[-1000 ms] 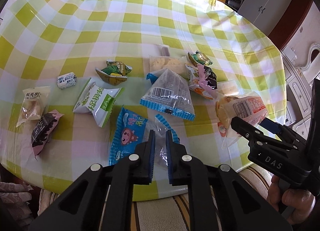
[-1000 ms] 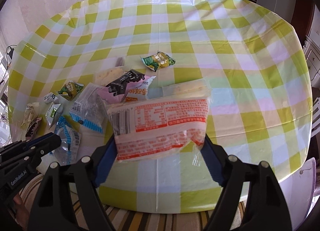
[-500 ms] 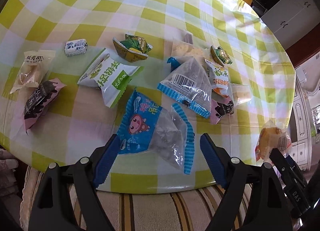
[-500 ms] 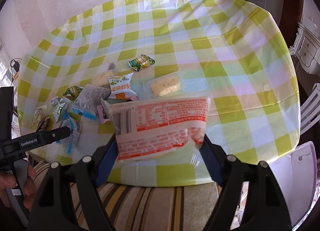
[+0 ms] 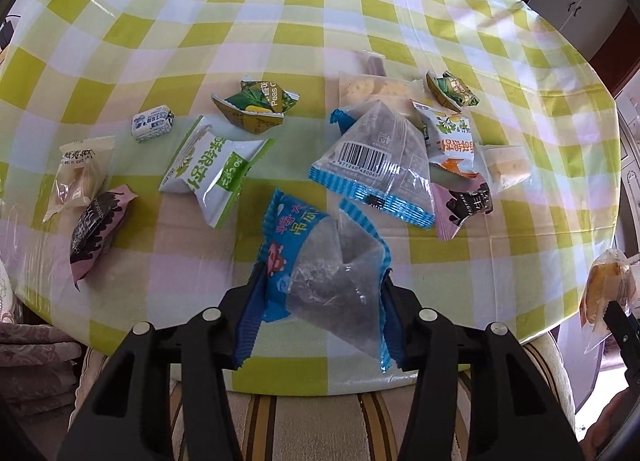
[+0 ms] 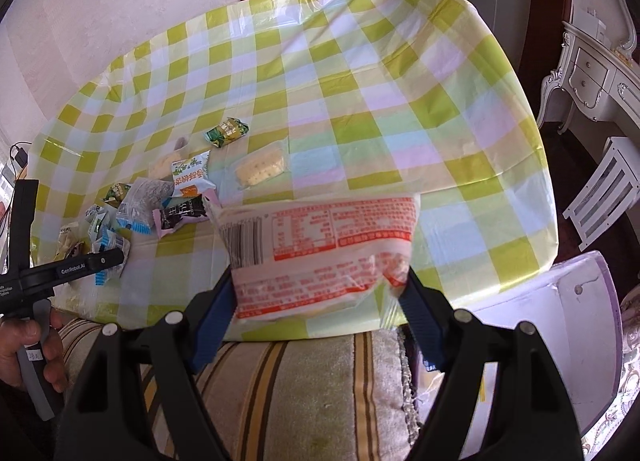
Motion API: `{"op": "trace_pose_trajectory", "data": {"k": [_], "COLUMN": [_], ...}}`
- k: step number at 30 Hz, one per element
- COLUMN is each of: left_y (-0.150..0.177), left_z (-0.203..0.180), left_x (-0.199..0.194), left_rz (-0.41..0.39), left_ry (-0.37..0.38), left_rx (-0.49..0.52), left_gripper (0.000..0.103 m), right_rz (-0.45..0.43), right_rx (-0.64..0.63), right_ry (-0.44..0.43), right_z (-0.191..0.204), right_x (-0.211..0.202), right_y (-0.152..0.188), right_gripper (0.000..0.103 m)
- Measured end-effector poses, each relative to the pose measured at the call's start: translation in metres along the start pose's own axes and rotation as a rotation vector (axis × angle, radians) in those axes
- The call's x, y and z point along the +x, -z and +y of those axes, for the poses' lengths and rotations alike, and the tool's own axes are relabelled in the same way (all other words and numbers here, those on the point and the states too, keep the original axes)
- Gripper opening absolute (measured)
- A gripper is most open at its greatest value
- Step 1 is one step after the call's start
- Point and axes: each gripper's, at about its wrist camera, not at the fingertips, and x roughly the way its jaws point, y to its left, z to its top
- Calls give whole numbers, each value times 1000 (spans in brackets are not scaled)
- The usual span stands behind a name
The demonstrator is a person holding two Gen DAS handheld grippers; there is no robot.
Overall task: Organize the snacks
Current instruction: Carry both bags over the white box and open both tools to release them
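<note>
Snacks lie scattered across the checked surface (image 5: 280,21) — mostly mid-frame. The left hand-held gripper (image 5: 320,297), its jaws having just been closing, grasps a blue-edged clear packet (image 5: 320,261) at lower centre. The right hand-held gripper (image 6: 320,297) clenches an orange-printed bag (image 6: 320,245) — lifted off the cloth, lower centre.

glossy plastic tablecloth (image 5: 320,13); shiny crinkled film on the blue snack packet (image 5: 320,273); matt striped cloth cushion (image 6: 320,389).

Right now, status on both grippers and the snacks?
Left gripper just closing onto blue-edged packet. Right gripper shut on orange-print bag, off table edge. Other snacks scattered on checked tablecloth; nothing blocking.
</note>
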Motion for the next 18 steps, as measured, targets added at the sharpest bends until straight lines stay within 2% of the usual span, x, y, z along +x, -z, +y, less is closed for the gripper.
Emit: {"op": "trace_pose_trajectory", "data": {"k": [4,8,13,18], "left_y": [9,17,28,48], "left_z": [-13,-43,-108,-188], "left_x": [-20,-35,-45,-40], "left_rz": [-35,-55,-69,-21], "left_ry": [13,77,190,303], "left_rx": [29,89,221,371], "left_gripper": [49,49,49,49], "right_rz": [-3,-10,-10,-5], "right_rx": [30,62,124,195], "right_ry": [15,57,128,210], "right_z": [-18,-42,-85,-135], "right_x": [-4,-10,-18,-27], "right_y": [4,8,20,37], "right_gripper": [78,77,77,77]}}
